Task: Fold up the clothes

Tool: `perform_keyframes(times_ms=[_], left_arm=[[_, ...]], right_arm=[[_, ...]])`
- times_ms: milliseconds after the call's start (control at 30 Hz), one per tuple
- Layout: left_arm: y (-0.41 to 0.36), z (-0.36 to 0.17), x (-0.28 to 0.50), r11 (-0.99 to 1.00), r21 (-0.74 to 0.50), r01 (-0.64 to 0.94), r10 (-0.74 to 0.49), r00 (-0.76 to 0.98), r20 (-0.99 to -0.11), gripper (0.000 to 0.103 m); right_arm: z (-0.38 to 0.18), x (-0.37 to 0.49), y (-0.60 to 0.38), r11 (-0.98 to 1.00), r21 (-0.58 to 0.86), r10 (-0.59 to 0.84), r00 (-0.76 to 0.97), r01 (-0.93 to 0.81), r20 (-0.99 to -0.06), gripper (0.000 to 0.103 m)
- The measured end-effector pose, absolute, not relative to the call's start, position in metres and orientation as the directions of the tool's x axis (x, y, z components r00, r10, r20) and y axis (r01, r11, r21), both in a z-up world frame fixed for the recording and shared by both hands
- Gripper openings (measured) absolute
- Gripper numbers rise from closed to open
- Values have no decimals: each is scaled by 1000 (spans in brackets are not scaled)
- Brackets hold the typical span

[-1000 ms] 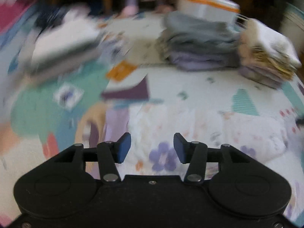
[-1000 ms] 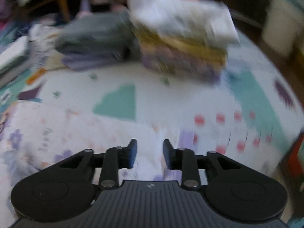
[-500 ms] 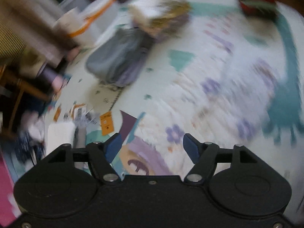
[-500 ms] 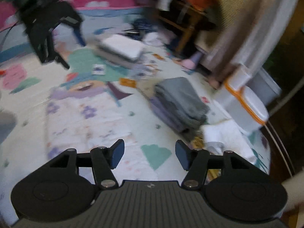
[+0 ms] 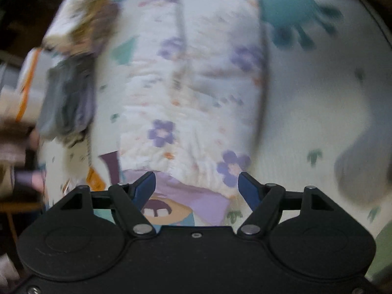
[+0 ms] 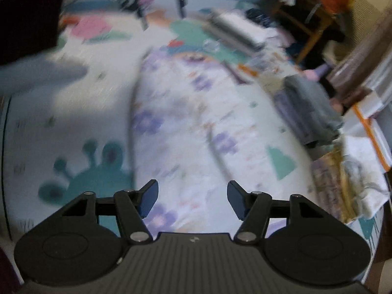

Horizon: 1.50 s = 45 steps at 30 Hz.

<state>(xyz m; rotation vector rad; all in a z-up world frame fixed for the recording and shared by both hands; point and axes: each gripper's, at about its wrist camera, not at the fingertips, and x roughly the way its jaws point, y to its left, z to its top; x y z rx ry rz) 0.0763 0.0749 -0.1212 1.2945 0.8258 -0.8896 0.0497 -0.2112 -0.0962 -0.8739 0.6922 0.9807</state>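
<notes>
A grey stack (image 5: 67,103) lay at the left of the mat (image 5: 318,98), beside the flowered cloth (image 5: 191,93) spread flat mid-mat. The left gripper (image 5: 196,187) hung spread and empty over one end of the cloth, and the right gripper (image 6: 192,197), likewise spread, hung over the other.

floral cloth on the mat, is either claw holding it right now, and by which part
Neither. Both the left claw and the right claw are open with nothing between the fingers; the floral cloth lies spread on the mat, unheld.
</notes>
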Motion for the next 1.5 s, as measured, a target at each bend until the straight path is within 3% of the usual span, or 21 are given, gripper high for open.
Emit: perform_keyframes(times_ms=[167,300,333,667,833,967,1067,1200,1267,1300,1500], left_arm=[[85,-167,68,-9,439,898,-106,436,-894,74],[75,-190,61,-12,449,893,-136,444,-886,65],[72,-195,59,-19,455,890,-144,448,-882,59],[82,-214,57,-6,478,878,-146,473,-869,50],[94,-225,54,-37,498,867,-127,490,-862,41],[93,-231,57,-102,543,833,-117,532,-839,40],[93,-231,61,-106,523,846,-113,512,-851,38],[91,-231,59,-83,508,858,-95,500,-861,9],[88,-225,59,-51,489,871,-93,483,-871,6],[86,-220,59,-38,473,880,-97,468,-878,6],[83,-180,54,-1,426,905,-151,421,-895,6]], right_arm=[[-142,16,-214,197,-317,358,369,-928,-857,57],[-161,9,-215,186,-312,334,359,-932,-872,57],[-165,9,-215,187,-310,328,357,-932,-875,56],[-194,26,-225,302,-251,296,341,-920,-892,47],[-205,32,-225,282,-239,290,320,-929,-902,48],[-207,47,-231,322,-179,306,281,-930,-910,58],[-207,58,-232,355,-129,310,247,-926,-918,60],[-208,66,-235,412,-77,334,229,-908,-914,46],[-204,71,-234,449,-62,333,232,-891,-914,20],[-202,75,-234,468,-47,331,224,-882,-916,16],[-172,70,-247,513,35,369,183,-858,-911,14]])
